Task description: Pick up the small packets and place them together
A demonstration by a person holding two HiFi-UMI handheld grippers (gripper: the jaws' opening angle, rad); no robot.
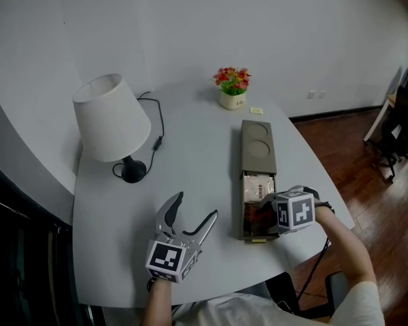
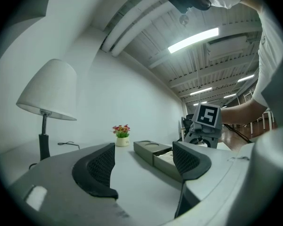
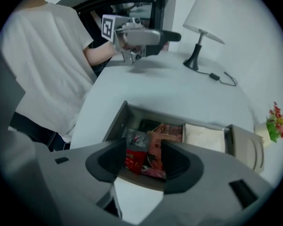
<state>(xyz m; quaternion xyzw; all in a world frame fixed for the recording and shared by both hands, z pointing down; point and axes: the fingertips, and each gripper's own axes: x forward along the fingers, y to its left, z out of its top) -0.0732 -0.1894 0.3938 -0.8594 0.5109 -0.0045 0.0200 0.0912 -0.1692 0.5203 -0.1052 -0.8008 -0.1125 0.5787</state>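
Observation:
A long grey box (image 1: 258, 133) lies on the white table, its near compartment holding several small packets. A white packet (image 1: 260, 184) (image 3: 203, 135) lies at the far end of that compartment, with brown-red packets (image 3: 163, 138) beside it. My right gripper (image 1: 264, 213) (image 3: 144, 161) points steeply down into the compartment. Its jaws stand partly apart around an upright red packet (image 3: 134, 157), and no firm pinch shows. My left gripper (image 1: 196, 206) (image 2: 144, 161) rests level over the table left of the box, open and empty.
A white table lamp (image 1: 112, 117) (image 2: 49, 93) stands at the back left, its cable (image 1: 156, 124) trailing across the table. A small flower pot (image 1: 232, 90) (image 2: 121, 134) sits behind the box. The table edge runs just right of the box; dark chairs (image 1: 401, 121) stand beyond.

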